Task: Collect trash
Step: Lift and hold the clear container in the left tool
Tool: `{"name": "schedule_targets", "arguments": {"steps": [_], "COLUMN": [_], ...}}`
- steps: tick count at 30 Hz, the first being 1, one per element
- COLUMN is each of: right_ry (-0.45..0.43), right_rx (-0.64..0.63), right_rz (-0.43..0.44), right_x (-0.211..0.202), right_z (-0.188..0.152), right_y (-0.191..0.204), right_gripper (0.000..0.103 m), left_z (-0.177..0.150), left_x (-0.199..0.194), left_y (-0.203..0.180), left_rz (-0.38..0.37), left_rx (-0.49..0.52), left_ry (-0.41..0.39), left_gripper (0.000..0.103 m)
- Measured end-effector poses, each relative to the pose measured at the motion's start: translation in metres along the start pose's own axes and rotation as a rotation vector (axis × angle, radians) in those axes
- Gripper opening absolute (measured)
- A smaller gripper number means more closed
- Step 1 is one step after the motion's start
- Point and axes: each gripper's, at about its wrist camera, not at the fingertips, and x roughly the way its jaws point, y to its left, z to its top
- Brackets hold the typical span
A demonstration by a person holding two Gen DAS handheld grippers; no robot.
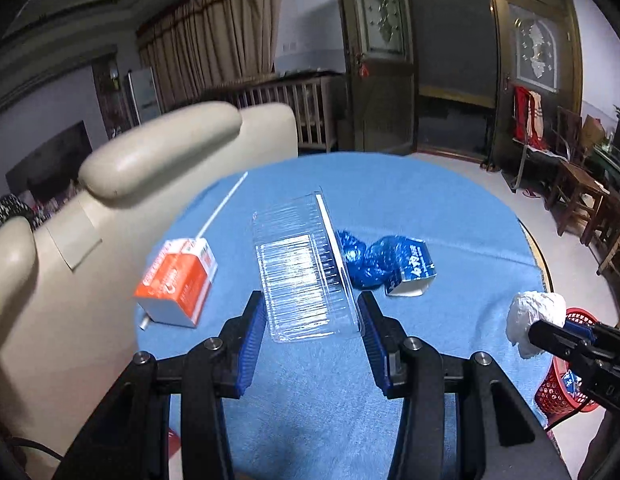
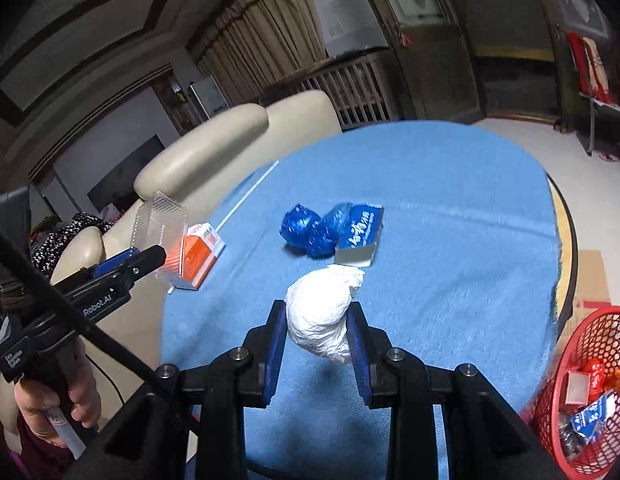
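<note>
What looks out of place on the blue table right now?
Mostly leftover trash: an orange carton tipped over near the left edge, two crumpled blue wrappers and a squashed blue carton mid-table. A thin white stick lies loose behind the orange carton.

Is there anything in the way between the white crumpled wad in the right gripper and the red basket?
Nothing visible. The white wad hangs above the blue cloth; the red basket stands beside the table, its top open, trash already inside.
</note>
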Motion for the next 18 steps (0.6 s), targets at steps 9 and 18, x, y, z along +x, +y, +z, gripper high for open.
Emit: {"name": "schedule_targets", "arguments": {"steps": [9,18], "right_ry": [-0.052,-0.091], "right_rx": [-0.036,-0.05], "right_rz": [0.018,0.035], "right_x": [-0.021,-0.035], "right_z": [0.006,0.008], "right_y": [0.021,0.03], "right_gripper": [0.032,0.032], "left_z": [0.004,0.005], "left_x": [-0.029,-0.048], "left_y": [0.001,0.001], "left_rz": [0.013,0.022], "left_rx": [0.02,0.029], "left_ry": [-0.066,-0.105], "left_gripper": [0.048,0.048]}}
